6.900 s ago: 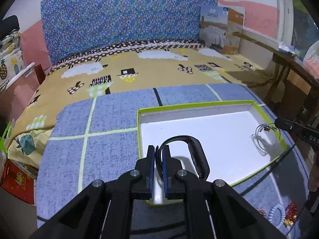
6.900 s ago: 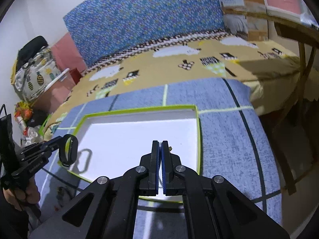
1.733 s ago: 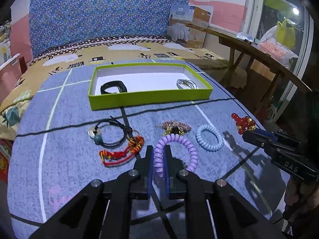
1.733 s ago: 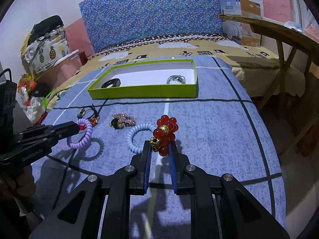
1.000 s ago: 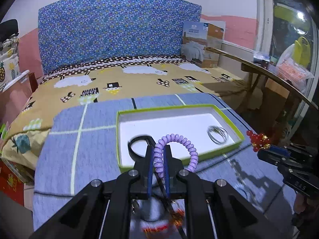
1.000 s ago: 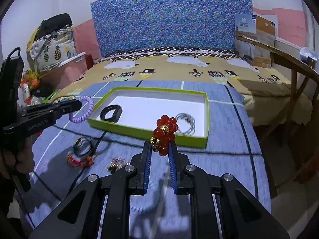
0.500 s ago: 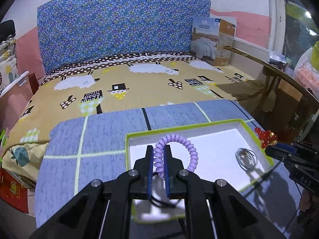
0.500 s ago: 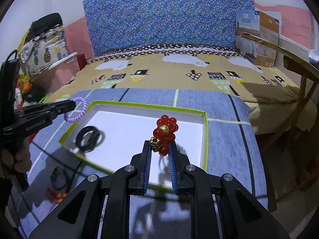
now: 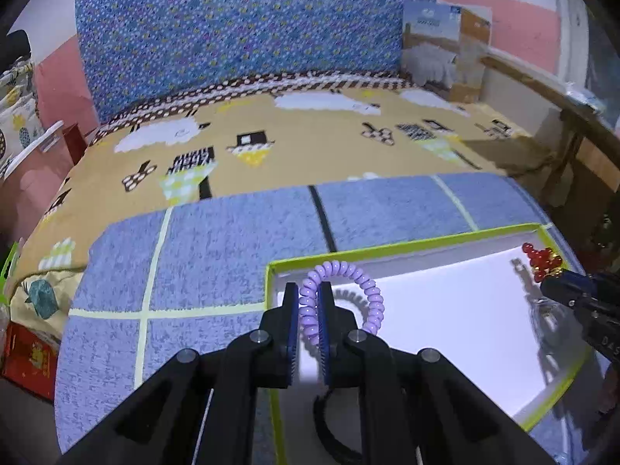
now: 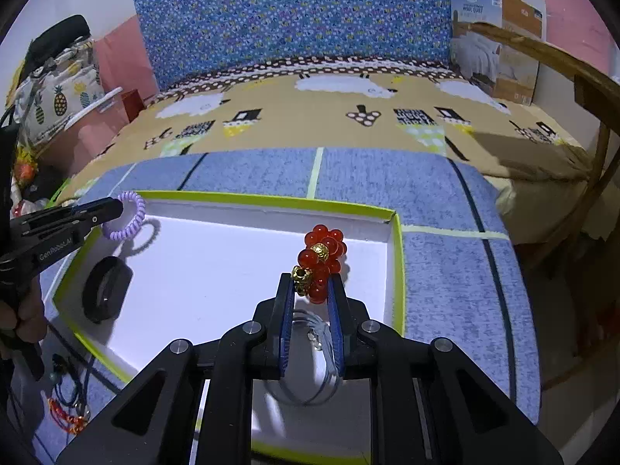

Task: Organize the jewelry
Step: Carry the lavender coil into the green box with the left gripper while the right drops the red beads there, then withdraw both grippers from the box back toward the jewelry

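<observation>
Purple coil bracelet [image 9: 341, 294] between left tool [image 9: 309, 302] tips

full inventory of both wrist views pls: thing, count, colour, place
Shallow green-rimmed box with white floor: 1, on blue grid-patterned blanket.
Purple spiral coil bracelet: 1, purple, held over the box's left end.
Red bead bracelet with gold beads: 1, red and gold, held over the box's right part.
Black band bracelet: 1, black, on box floor, left side.
Silver wire bangles: a few together, silver, on box floor under the right jaws.
Red and dark cord pieces: count unclear, on blanket outside the box's near left corner.
Yellow sheep-print bedsheet: 1, beyond blanket.
Blue floral headboard: 1, behind.
Cardboard product box: 1, far right.
Left gripper: jaws shut on coil.
Right gripper: jaws shut on beads.
</observation>
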The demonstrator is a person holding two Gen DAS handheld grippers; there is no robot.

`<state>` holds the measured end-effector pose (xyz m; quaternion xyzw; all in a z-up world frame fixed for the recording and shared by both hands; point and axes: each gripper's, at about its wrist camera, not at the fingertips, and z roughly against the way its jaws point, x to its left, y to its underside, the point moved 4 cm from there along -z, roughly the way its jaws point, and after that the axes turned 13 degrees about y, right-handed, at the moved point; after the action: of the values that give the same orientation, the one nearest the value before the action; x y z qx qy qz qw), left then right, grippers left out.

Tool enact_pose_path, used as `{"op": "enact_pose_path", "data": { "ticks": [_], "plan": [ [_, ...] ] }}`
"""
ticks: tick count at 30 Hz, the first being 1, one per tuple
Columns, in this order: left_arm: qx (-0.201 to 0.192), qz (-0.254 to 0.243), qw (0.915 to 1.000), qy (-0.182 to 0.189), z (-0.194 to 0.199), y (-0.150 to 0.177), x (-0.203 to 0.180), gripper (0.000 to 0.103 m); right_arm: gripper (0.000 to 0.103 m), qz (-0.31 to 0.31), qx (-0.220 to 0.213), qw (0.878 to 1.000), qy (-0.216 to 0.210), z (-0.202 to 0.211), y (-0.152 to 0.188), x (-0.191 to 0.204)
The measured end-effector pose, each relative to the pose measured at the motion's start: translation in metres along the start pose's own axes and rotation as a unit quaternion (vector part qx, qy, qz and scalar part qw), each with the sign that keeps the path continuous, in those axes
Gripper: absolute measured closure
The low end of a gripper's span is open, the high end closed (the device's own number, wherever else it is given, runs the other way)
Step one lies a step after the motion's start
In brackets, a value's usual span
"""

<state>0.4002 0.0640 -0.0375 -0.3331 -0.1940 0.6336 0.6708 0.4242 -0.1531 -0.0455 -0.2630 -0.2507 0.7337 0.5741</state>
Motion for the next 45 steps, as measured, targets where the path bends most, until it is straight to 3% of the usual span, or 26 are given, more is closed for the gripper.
{"op": "enact_pose_path", "data": {
  "ticks": [7,11,18,25,34,45],
  "plan": [
    [0.011,0.008,0.9999,0.003,-0.008,0.002,-0.002,0.092,0.084,-0.002,0.022,1.0,-0.006,-0.013,0.005,0.0],
    [0.016,0.01,0.9998,0.01,-0.009,0.006,-0.002,0.092,0.075,-0.007,0.017,1.0,-0.005,-0.011,0.005,-0.004],
    [-0.001,0.014,0.9997,0.022,0.006,0.009,-0.001,0.085,0.072,-0.016,0.004,1.0,-0.008,0.004,0.007,-0.008],
    [-0.03,0.012,0.9987,0.04,0.041,0.019,-0.004,0.085,0.072,-0.023,-0.025,0.999,-0.018,0.044,0.017,-0.008],
    [-0.065,0.001,0.9955,0.069,0.099,0.05,-0.013,0.085,0.072,-0.028,-0.051,0.997,-0.042,0.103,0.056,0.0],
    [-0.067,0.002,0.993,0.097,0.138,0.104,-0.028,0.085,0.072,-0.028,-0.062,0.995,-0.073,0.151,0.104,0.017]
  ]
}}
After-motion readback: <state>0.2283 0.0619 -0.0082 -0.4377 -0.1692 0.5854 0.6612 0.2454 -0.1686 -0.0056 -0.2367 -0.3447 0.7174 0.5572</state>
